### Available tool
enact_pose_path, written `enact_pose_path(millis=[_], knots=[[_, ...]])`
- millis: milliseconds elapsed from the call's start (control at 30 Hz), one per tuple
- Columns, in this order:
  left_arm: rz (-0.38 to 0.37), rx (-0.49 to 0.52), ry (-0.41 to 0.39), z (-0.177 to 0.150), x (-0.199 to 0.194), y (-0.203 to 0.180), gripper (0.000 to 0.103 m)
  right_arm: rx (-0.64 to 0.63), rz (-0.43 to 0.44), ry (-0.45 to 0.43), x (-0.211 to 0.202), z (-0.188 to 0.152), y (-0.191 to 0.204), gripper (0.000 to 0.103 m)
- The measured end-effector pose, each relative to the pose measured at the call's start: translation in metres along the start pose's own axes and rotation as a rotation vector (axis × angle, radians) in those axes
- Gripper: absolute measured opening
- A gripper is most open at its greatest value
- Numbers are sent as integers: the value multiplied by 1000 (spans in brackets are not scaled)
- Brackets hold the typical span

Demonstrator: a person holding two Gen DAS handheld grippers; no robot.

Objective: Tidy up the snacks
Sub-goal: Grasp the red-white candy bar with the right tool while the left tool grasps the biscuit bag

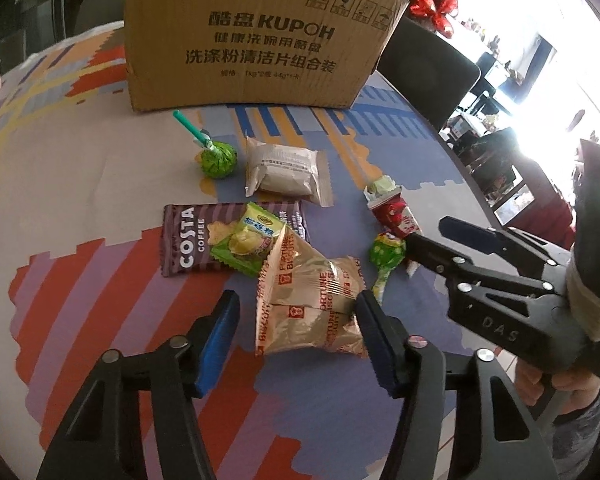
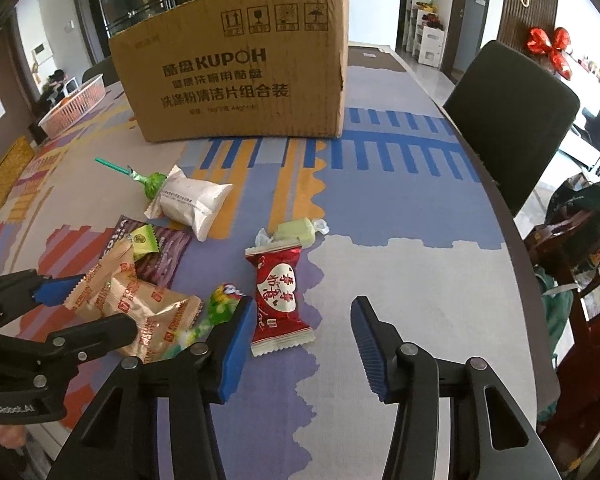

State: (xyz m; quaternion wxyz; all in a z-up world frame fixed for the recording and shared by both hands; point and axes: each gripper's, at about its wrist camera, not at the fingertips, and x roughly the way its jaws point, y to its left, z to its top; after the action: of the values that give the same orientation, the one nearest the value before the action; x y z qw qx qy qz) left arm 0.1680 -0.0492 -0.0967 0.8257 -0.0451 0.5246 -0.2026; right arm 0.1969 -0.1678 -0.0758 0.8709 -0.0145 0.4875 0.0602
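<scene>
While both grippers hang low over the patterned table (image 2: 400, 240), each has its own snack ahead of it. The left gripper (image 1: 296, 336) stands open astride the gold biscuit packs (image 1: 308, 304): its right finger touches or nearly touches their edge, its left finger stands clear, so nothing is gripped. The packs lie just ahead of and between the jaws, their long axis running away from the gripper. The right gripper (image 2: 300, 344) is also open and empty; the red candy (image 2: 280, 296) lies just ahead of its jaws, close against the left finger, long axis pointing away and slightly left. Judged from this, the left hand is nearer the biscuits and the right hand nearer the red candy. The box (image 2: 236, 68), probably where the snacks go, stands upright at the far side, well apart from both.

From the left wrist, the Costa packet (image 1: 188, 240) shows plainly under a yellow-green sachet (image 1: 248, 240), and the right gripper's fingers reach in beside a green lollipop (image 1: 386, 254). From the right wrist, the red candy's full face and the pale green sweet (image 2: 296, 232) behind it are clear, plus a basket (image 2: 76, 104) at far left.
</scene>
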Motion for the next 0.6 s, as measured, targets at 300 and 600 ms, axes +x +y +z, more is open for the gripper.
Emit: enact_pose_path(millis=[300,600], knots=[[-43,-24,17,1,3,-3,43,-13,16,26,12,5,7,42],[-53,-27,3,1,-1,-6,34,0,29,22,17,6,6,30]])
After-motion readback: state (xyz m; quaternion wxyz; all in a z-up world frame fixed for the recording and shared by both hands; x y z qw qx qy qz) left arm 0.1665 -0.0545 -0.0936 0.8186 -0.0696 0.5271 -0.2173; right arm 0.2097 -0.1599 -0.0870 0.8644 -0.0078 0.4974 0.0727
